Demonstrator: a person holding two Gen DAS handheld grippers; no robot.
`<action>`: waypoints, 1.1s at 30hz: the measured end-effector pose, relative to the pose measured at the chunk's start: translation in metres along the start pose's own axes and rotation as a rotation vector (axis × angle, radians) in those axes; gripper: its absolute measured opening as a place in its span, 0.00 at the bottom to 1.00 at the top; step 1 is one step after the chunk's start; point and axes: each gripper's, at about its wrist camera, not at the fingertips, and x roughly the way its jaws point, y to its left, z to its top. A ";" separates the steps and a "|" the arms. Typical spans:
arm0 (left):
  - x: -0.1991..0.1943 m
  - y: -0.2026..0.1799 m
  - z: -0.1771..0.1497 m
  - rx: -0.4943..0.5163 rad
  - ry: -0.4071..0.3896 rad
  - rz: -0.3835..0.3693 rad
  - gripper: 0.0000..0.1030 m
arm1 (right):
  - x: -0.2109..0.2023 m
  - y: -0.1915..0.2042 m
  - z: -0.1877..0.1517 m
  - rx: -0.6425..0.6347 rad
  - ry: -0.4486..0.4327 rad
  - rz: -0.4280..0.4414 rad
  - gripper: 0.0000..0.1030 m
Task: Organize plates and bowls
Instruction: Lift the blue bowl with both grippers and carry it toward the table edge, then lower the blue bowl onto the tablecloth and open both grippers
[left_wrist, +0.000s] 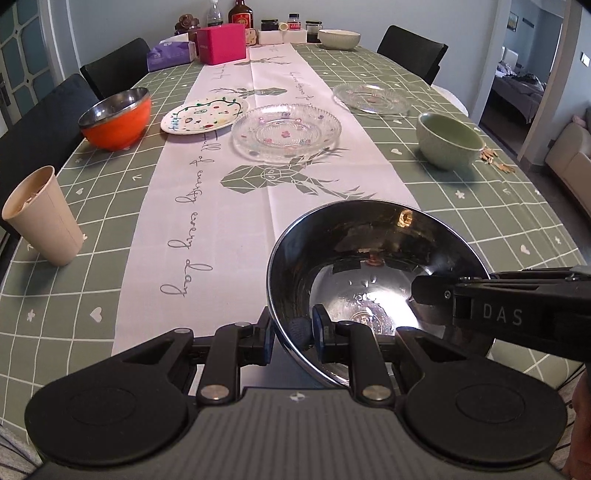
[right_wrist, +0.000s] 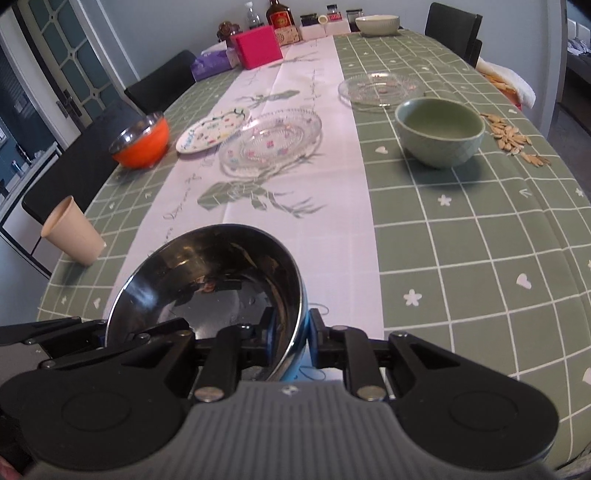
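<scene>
Two grippers: both clamped on one steel bowl (left_wrist: 373, 280), held tilted above the table's near end.
Left gripper (left_wrist: 291, 332): fingers pinch the bowl's left rim.
Right gripper (right_wrist: 291, 339): fingers pinch the right rim.
Steel bowl contents: none visible.
Green bowl (right_wrist: 439, 131): empty, far right.
Orange bowl (left_wrist: 116, 118): far left.
Beige cup (left_wrist: 40, 216): contents unclear.
</scene>
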 end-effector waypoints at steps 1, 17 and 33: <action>0.000 0.000 -0.001 0.001 -0.003 0.003 0.23 | 0.001 0.000 -0.001 -0.001 -0.001 0.000 0.17; 0.001 -0.004 -0.006 0.018 -0.040 0.021 0.26 | 0.001 0.011 -0.005 -0.050 -0.029 -0.014 0.33; -0.022 0.013 -0.001 -0.054 -0.223 0.036 0.58 | -0.015 -0.004 0.002 -0.073 -0.166 -0.040 0.92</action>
